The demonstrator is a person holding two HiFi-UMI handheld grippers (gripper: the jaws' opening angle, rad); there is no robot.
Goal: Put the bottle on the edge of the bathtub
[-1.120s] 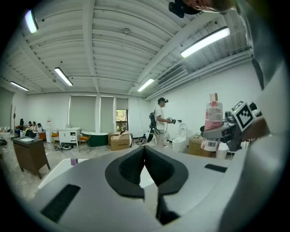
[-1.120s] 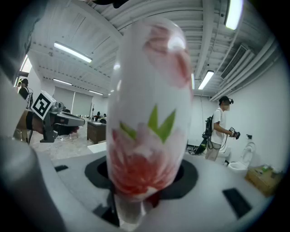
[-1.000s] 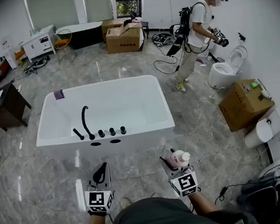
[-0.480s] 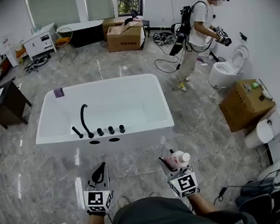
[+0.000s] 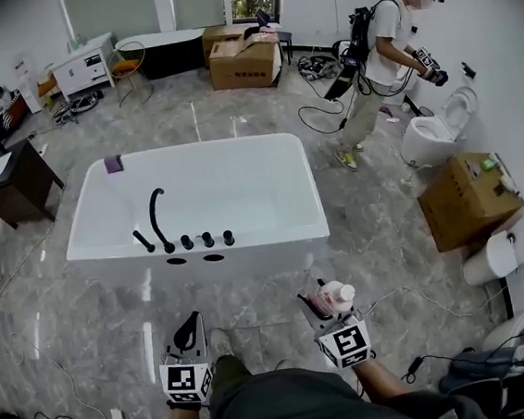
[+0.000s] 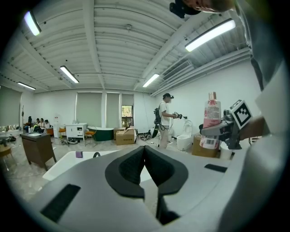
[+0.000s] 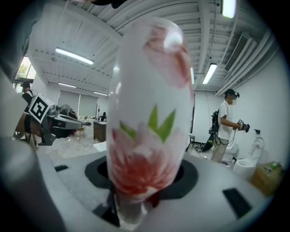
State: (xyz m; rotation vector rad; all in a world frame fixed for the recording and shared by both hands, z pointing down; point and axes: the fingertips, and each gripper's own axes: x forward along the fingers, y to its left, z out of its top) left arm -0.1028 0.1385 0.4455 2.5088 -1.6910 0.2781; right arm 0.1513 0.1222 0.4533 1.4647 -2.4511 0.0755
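The bottle [image 5: 334,296], white and pink with a flower print and a white cap, sits between the jaws of my right gripper [image 5: 321,306], which is shut on it. In the right gripper view the bottle [image 7: 149,113] fills the middle and hides the jaw tips. It stands upright in the left gripper view [image 6: 211,120]. The white bathtub [image 5: 201,248] lies ahead on the marble floor, with a black faucet [image 5: 158,219] and knobs on its near rim. My left gripper [image 5: 188,332] is shut and empty, its pads [image 6: 131,167] meeting. Both grippers hang short of the tub's near edge.
A purple item [image 5: 114,163] rests on the tub's far left corner. Right of the tub are a cardboard box [image 5: 470,196], a toilet [image 5: 436,134] and a standing person [image 5: 385,51]. A dark table [image 5: 17,183] stands at the left. Cables trail over the floor [image 5: 420,294].
The view has shifted a little toward the tub and a shoe now shows between the grippers. Both grippers keep their places, the bottle still held in the right one.
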